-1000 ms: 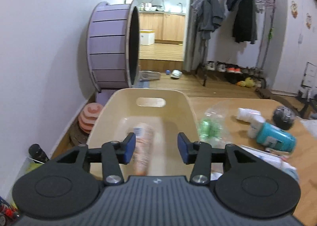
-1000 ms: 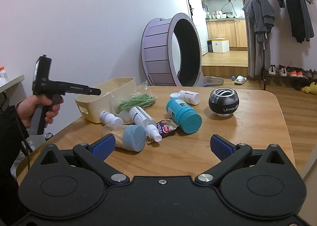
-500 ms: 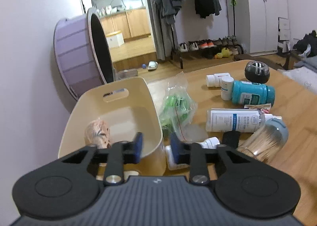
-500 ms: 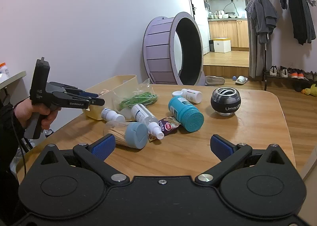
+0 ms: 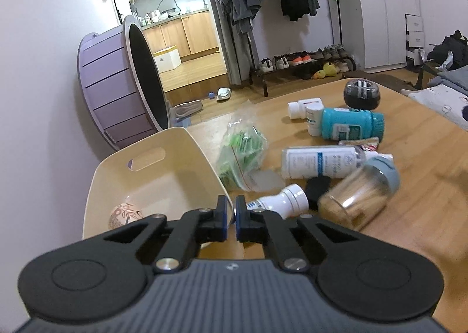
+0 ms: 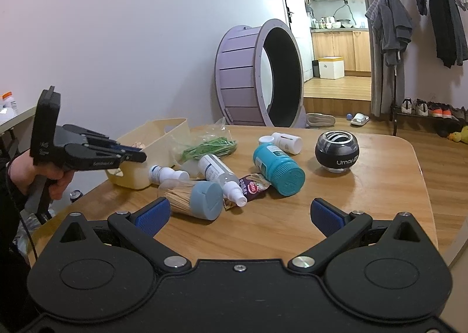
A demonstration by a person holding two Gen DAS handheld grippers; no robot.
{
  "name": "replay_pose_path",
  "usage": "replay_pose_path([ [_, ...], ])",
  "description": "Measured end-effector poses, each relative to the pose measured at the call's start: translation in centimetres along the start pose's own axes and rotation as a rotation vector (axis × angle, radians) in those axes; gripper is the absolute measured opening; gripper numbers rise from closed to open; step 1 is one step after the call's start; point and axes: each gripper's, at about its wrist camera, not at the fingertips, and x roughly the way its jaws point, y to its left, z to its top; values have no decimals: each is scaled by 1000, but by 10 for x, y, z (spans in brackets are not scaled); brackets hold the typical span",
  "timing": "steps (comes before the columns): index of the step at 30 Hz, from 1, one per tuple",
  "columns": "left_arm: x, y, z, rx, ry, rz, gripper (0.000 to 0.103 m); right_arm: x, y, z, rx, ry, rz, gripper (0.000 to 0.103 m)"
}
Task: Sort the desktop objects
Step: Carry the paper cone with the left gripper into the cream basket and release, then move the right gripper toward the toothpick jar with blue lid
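Observation:
My left gripper (image 5: 231,216) is shut with nothing in it, its tips over the near right corner of the cream bin (image 5: 152,154). A pink patterned item (image 5: 125,213) lies inside the bin. In the right wrist view the left gripper (image 6: 137,156) hovers beside the bin (image 6: 158,140), held by a hand. Just right of the bin lie a small white bottle (image 5: 280,201), a toothpick jar (image 5: 359,192), a spray bottle (image 5: 321,162) and a teal bottle (image 5: 351,125). My right gripper (image 6: 239,213) is open and empty above the table's near side, behind the toothpick jar (image 6: 193,198).
A bag of green strips (image 5: 239,148) lies against the bin's right wall. A white pill bottle (image 6: 285,141), a black ball (image 6: 336,151) and a snack sachet (image 6: 251,188) sit farther out on the wooden table (image 6: 365,192). A purple wheel (image 6: 257,75) stands on the floor beyond.
My left gripper has pulled back from over the bin, swung right and closed its jaws, leaving the pink item in the bin. The right gripper has stayed put.

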Motion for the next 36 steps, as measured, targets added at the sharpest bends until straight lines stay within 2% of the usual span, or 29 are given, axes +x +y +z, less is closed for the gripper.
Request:
replay_pose_path([
  [6,-20,-5,-11,-7,-3,-14,5,0,4,0,-12,-1,11,103],
  [12,-45,-5,-18,-61,-52,9,12,5,8,1,-17,6,11,103],
  [15,-60,-3,-22,-135,-93,-32,30,10,10,0,-18,14,15,103],
  [17,-68,-4,-28,-182,-120,-68,48,14,12,0,-18,21,21,103],
  [21,-73,-9,-39,-261,-135,-156,53,20,14,-1,14,24,62,103],
  [26,-76,-15,-46,-318,-179,-223,54,29,13,5,107,27,121,102],
  [28,-78,-16,-47,-328,-198,-239,54,35,16,8,101,37,117,100],
  [30,-77,-17,-50,-334,-214,-253,55,42,20,12,49,48,95,92],
  [33,-72,-15,-54,-358,-200,-262,55,55,27,18,-42,63,72,85],
  [36,-69,-15,-56,-364,-190,-260,55,71,30,18,-96,93,93,63],
])
